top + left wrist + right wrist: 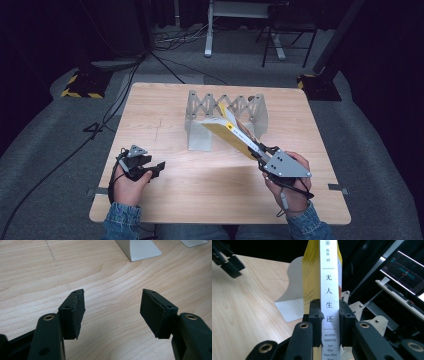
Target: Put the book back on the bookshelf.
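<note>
Wooden table [165, 190] stood in dark studio. Right gripper [260, 155] at 4 o'clock, jaws clamped on spine of yellow book [227, 132], book tilted over grey expanding rack [200, 132] at centre. Left gripper [156, 167] at 8 o'clock, jaws apart, empty. Judged: book grasped and carried; seating in rack not yet done.

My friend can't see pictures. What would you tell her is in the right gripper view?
Two black jaws of the right gripper squeeze a yellow book by its white spine, which reads Agatha Christie under Chinese characters. Behind it stand a pale folding book rack on a wooden table, and the left gripper farther off.
</note>
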